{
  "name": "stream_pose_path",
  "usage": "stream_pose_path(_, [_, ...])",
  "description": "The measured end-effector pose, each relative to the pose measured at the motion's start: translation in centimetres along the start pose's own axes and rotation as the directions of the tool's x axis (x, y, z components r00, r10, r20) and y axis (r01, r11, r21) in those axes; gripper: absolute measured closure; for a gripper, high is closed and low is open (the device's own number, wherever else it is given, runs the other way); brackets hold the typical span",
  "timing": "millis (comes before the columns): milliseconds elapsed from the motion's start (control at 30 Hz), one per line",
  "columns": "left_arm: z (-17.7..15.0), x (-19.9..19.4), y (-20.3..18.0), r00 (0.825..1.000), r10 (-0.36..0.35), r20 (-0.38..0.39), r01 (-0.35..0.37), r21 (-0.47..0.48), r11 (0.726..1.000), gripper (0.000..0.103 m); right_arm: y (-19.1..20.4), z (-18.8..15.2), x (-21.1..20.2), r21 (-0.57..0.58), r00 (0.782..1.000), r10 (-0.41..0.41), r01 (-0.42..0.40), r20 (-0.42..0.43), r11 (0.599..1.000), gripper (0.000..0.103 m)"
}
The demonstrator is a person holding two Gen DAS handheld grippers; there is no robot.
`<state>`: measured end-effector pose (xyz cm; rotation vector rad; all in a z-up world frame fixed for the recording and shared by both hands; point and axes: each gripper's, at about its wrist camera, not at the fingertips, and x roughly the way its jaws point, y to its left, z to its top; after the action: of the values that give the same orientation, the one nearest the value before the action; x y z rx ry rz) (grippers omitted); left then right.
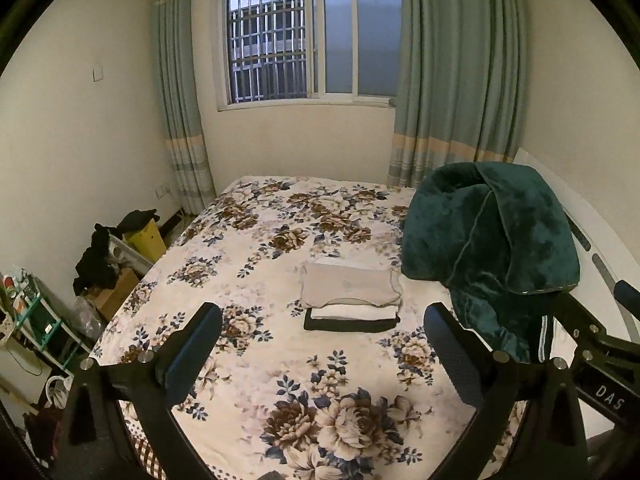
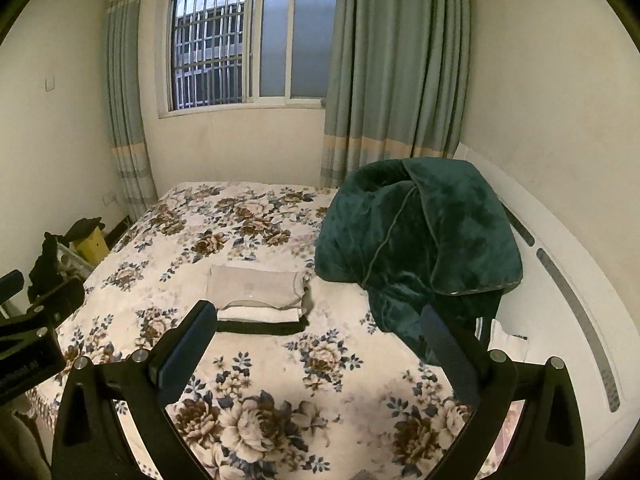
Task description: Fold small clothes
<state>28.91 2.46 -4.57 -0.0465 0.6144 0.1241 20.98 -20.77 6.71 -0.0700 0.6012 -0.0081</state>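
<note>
While above bed | left gripper wide open, empty | right gripper same

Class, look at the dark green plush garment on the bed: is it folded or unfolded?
Unfolded. The green plush garment sits in a rumpled heap, unlike the flat folded stack beside it.

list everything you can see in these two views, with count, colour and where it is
bed: 1, cream floral cover, room centre
folded clothes: 1 stack of three, beige on white on black, mid-bed
plush garment: 1, dark green, heaped at bed's right edge
curtains: 2, grey-green with cream bands, flanking window
window: 1, white frame, barred, far wall
yellow box: 1, floor left of bed
dark clothes: 1 pile, black, floor left of bed
left gripper: 1, black, jaws open, over bed
right gripper: 1, black, jaws open, over bed
</note>
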Motion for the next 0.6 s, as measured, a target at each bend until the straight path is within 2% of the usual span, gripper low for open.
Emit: stream_pose_path(600, [-0.13,-0.59,0.02,1.000,0.014,0.001,-0.014,0.000,1.000,0.000,-0.02,-0.42,0.25,0.005,1.000,0.022,-0.022,0.001,1.000,0.000])
